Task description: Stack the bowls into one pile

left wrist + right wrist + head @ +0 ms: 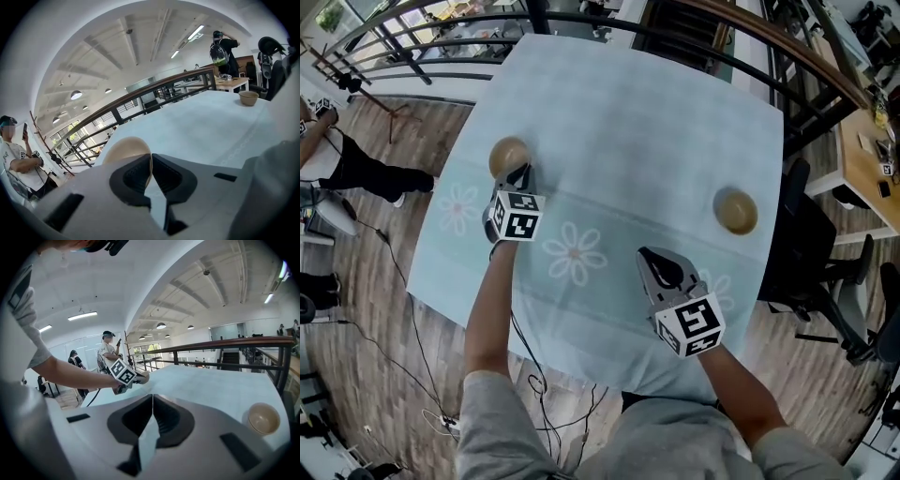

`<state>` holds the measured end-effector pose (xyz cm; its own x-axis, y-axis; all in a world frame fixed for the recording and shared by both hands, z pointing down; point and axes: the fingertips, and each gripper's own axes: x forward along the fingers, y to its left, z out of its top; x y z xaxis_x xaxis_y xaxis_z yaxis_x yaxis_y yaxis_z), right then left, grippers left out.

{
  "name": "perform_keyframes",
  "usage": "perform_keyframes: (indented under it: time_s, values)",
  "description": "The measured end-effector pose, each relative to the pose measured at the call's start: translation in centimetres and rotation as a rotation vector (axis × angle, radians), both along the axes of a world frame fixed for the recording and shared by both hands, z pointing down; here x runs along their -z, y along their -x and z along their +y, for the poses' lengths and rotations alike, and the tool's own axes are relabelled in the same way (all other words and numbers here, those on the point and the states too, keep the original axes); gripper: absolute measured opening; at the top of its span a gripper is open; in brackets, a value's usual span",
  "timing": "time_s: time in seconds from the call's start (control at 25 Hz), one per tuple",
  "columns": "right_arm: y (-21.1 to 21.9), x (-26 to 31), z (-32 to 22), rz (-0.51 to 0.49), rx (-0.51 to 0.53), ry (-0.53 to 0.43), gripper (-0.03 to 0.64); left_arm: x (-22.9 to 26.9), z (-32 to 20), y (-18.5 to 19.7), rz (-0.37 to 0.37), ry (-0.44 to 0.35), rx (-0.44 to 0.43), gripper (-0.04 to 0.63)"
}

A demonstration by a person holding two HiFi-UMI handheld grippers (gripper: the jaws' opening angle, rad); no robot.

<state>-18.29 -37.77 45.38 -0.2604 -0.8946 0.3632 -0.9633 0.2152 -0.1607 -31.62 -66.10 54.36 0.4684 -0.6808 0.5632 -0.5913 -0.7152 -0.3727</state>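
Now, tan bowl (125,147), perhaps wooden, rim between tight jaws of left gripper (150,158); right gripper (153,400) jaws together.

We are in an open-plan office or lab floor on an upper level: a dark metal railing (581,21) with a wooden handrail runs behind a table (628,103) draped in a pale blue flowered cloth, over a wood-plank floor (384,309). A black office chair (802,253) and a wooden desk (862,159) stand to one side, and loose cables (532,382) trail underfoot. Round ceiling lamps (76,94) hang from a white beamed ceiling, and other people stand about, one wearing a backpack (217,54), another (14,157) looking at a phone.
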Motion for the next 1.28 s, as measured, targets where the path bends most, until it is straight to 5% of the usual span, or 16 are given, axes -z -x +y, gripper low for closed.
perform_keyframes:
  time_s: [0.76,1.28]
  values:
    - [-12.1,2.9,17.9,-0.031,0.003,-0.077,0.028,4.4,24.4,-9.4,-0.094,-0.024,-0.062,0.031]
    - [-23.6,5.8,25.1,-0.014,-0.072,-0.153,0.028,8.3,31.8,-26.3,-0.098,-0.09,-0.221,0.031]
